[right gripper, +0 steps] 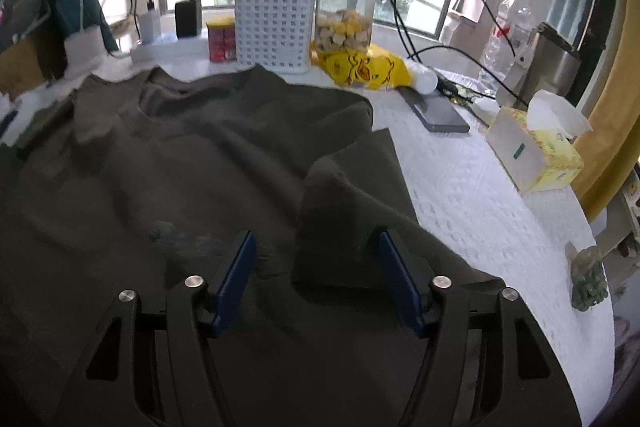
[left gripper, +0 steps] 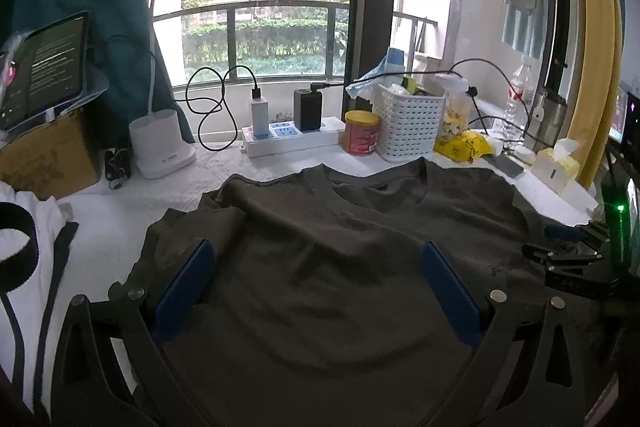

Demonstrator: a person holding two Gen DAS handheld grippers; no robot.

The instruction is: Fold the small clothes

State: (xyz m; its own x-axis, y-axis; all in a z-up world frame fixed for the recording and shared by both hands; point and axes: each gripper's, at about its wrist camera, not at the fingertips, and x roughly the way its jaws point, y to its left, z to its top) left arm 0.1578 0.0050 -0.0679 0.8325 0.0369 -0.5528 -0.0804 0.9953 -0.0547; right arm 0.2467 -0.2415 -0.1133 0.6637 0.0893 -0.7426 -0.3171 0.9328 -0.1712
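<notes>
A dark grey T-shirt [left gripper: 320, 251] lies spread and wrinkled on the white table, collar toward the window. My left gripper [left gripper: 318, 251] is open, its blue pads wide apart just above the shirt's middle. The right gripper shows at the far right of the left wrist view [left gripper: 568, 247], over the shirt's right side. In the right wrist view the same shirt [right gripper: 160, 167] fills the left and centre. My right gripper [right gripper: 314, 243] is open, with a raised fold of the shirt's sleeve [right gripper: 332, 195] standing between its pads, not pinched.
Along the window side stand a white basket [left gripper: 408, 123], red can [left gripper: 362, 133], power strip [left gripper: 292, 139], lamp base [left gripper: 160, 143], snack jar [right gripper: 344, 15], yellow bag [right gripper: 360, 67]. A tissue box [right gripper: 536, 155] and phone [right gripper: 438, 113] lie right. White clothes [left gripper: 24, 227] lie left.
</notes>
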